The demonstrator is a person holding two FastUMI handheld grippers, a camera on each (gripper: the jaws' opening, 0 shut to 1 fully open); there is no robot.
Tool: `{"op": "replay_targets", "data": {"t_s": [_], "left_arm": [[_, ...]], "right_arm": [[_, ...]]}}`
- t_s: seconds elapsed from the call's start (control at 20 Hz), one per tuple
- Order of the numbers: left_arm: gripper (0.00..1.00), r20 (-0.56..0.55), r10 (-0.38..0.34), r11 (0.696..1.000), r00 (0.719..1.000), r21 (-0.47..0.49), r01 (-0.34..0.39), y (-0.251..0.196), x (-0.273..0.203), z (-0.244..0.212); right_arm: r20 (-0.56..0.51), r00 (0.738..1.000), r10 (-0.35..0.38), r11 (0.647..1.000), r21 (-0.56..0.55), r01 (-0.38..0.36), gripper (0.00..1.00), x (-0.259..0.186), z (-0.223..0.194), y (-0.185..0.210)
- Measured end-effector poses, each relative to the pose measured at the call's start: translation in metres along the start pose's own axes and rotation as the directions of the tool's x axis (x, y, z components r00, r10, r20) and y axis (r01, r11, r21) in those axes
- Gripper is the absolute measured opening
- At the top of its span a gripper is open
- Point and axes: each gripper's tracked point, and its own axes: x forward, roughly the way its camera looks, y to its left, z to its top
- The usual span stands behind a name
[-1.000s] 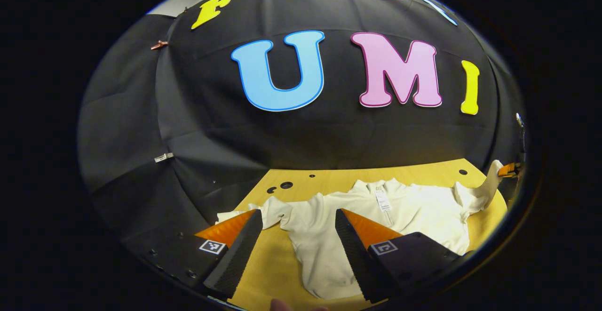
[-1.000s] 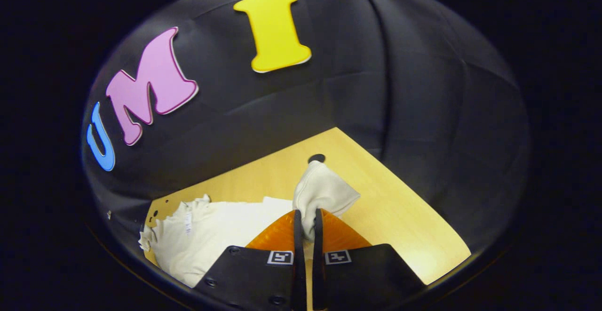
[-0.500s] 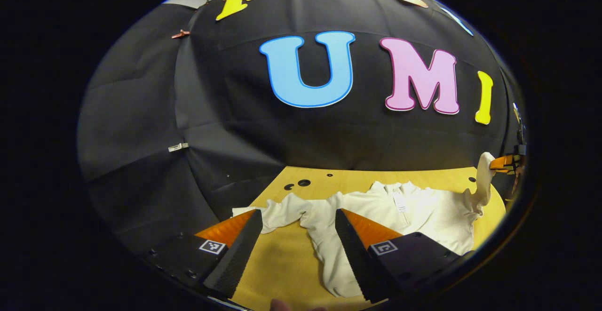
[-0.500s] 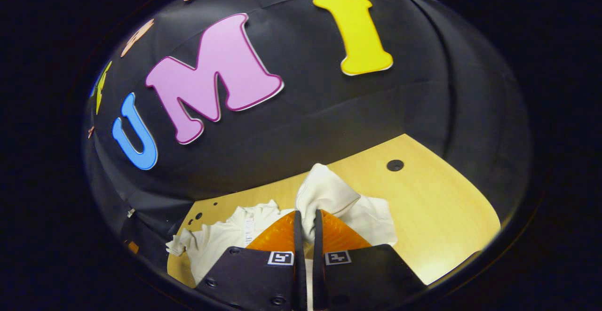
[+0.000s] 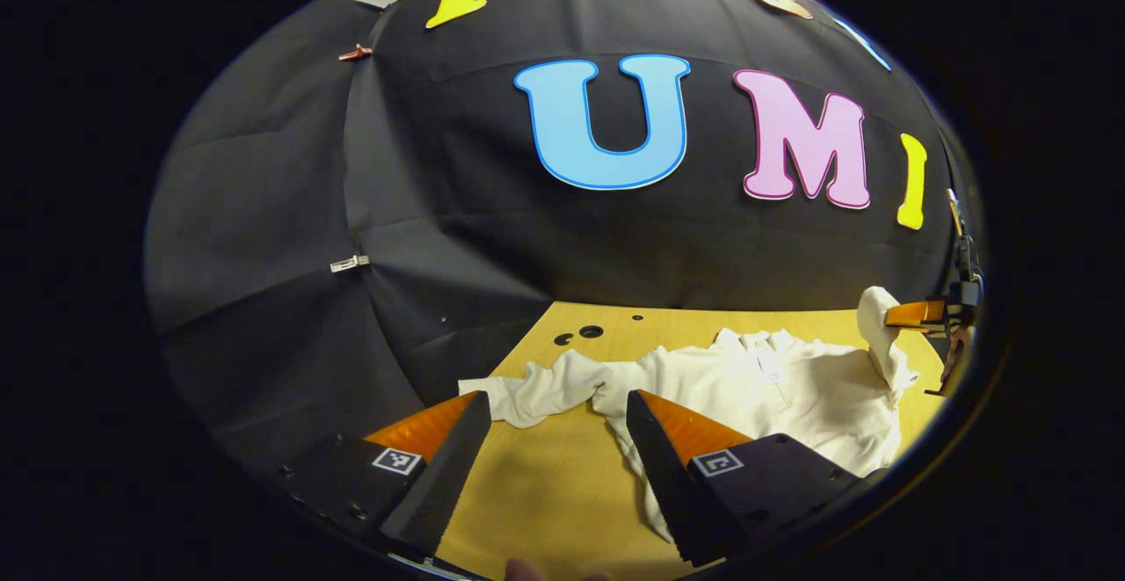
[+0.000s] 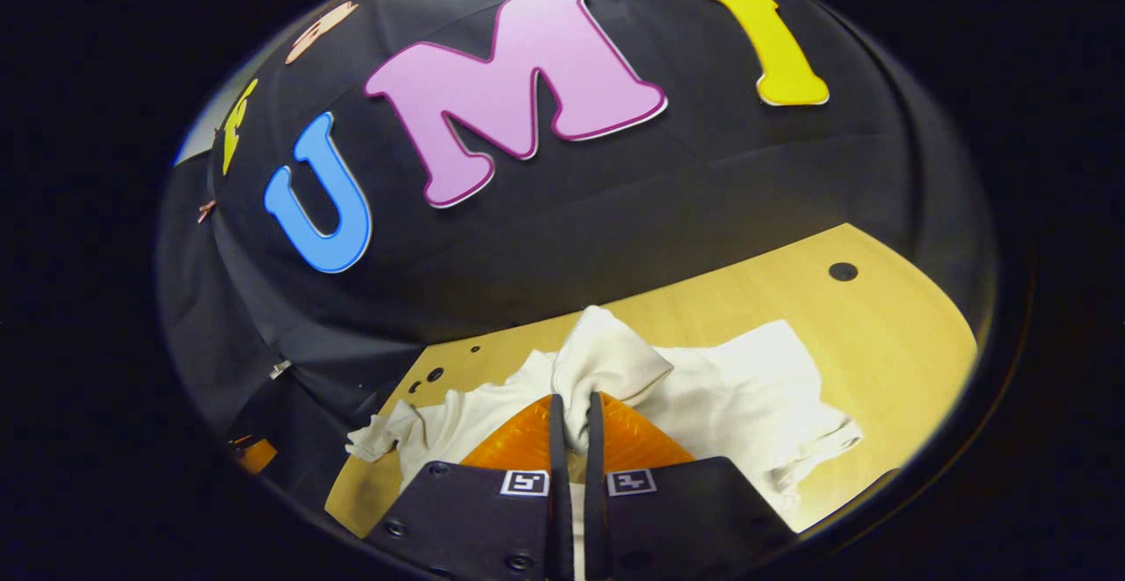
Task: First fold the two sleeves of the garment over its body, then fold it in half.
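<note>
A cream long-sleeved garment (image 5: 791,396) lies spread on the wooden table (image 5: 545,493). One sleeve (image 5: 536,392) stretches out flat toward the table's left side. My left gripper (image 5: 552,427) hangs open above the table, just in front of that sleeve, with nothing between its fingers. In the right gripper view my right gripper (image 6: 571,423) is shut on the other sleeve's cuff (image 6: 606,361), held up over the garment's body (image 6: 747,388). The same lifted cuff (image 5: 877,326) shows at the far right of the left gripper view, pinched by the right gripper (image 5: 914,313).
The table (image 6: 888,335) has a few round holes near its back edge (image 5: 591,332) and one at the far corner (image 6: 842,271). Black cloth walls stand close behind and beside it. Bare wood lies in front of the garment.
My right gripper has carried the pinched sleeve inward over the garment's body. The left gripper has drifted left, staying open, so the flat sleeve now sits ahead of it.
</note>
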Motion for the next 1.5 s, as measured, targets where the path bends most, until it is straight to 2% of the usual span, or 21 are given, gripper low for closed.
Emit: {"op": "replay_targets", "data": {"t_s": [0.3, 0.4, 0.55, 0.8, 0.9, 0.95, 1.0, 1.05, 1.1, 1.15, 1.2, 1.25, 1.35, 1.5], "left_arm": [[0.96, -0.022, 0.015, 1.000, 1.000, 0.008, -0.015, 0.024, -0.002, -0.020], [0.96, -0.031, 0.019, 1.000, 0.999, 0.014, -0.018, 0.028, -0.003, -0.025], [0.96, -0.042, 0.020, 1.000, 0.999, 0.016, -0.020, 0.032, -0.004, -0.034], [0.96, -0.037, 0.008, 0.999, 0.999, 0.045, -0.006, 0.031, -0.006, -0.038], [0.96, -0.037, -0.003, 0.999, 0.999, 0.047, 0.005, 0.028, -0.006, -0.039], [0.96, -0.037, -0.006, 0.999, 0.999, 0.046, 0.008, 0.026, -0.005, -0.041], [0.96, -0.037, -0.009, 0.999, 0.999, 0.043, 0.011, 0.025, -0.004, -0.040], [0.96, -0.034, -0.011, 0.999, 0.999, 0.039, 0.013, 0.023, -0.001, -0.040], [0.96, -0.032, -0.013, 0.999, 0.999, 0.033, 0.014, 0.022, 0.003, -0.040], [0.96, -0.028, -0.013, 1.000, 1.000, 0.028, 0.013, 0.021, 0.006, -0.040], [0.96, -0.025, -0.015, 1.000, 1.000, 0.025, 0.016, 0.020, 0.010, -0.038], [0.96, -0.019, -0.014, 1.000, 1.000, 0.026, 0.015, 0.019, 0.016, -0.039], [0.96, -0.006, -0.012, 1.000, 1.000, 0.020, 0.012, 0.020, 0.025, -0.037], [0.96, 0.013, 0.004, 1.000, 1.000, 0.012, -0.004, 0.027, 0.044, -0.035]], "right_arm": [[-0.040, 0.990, 0.137, 0.991, 0.009, -0.136, 0.09, 0.020, -0.058, 0.055], [-0.052, 0.986, 0.159, 0.987, 0.012, -0.159, 0.09, 0.029, -0.075, 0.064], [-0.096, 0.986, 0.135, 0.991, 0.017, -0.134, 0.09, 0.049, -0.110, 0.059], [-0.183, 0.982, 0.034, 0.999, -0.020, -0.038, 0.11, 0.074, -0.164, 0.032], [-0.196, 0.981, 0.006, 0.999, -0.034, -0.013, 0.25, 0.074, -0.172, 0.027], [-0.189, 0.982, -0.009, 0.999, -0.051, -0.001, 0.37, 0.073, -0.170, 0.024], [-0.178, 0.984, -0.019, 0.998, -0.070, 0.006, 0.25, 0.071, -0.165, 0.022], [-0.167, 0.986, -0.029, 0.996, -0.088, 0.014, 0.34, 0.068, -0.160, 0.020], [-0.154, 0.987, -0.040, 0.994, -0.109, 0.024, 0.53, 0.065, -0.153, 0.018], [-0.139, 0.989, -0.055, 0.991, -0.132, 0.036, 0.60, 0.060, -0.145, 0.014], [-0.120, 0.990, -0.069, 0.986, -0.158, 0.049, 0.43, 0.056, -0.137, 0.010], [-0.102, 0.992, -0.079, 0.982, -0.178, 0.060, 0.66, 0.051, -0.127, 0.007], [-0.068, 0.992, -0.102, 0.973, -0.213, 0.086, 0.74, 0.040, -0.109, -0.002], [-0.003, 0.987, -0.163, 0.953, -0.260, 0.156, 0.74, 0.021, -0.078, -0.030]]}}
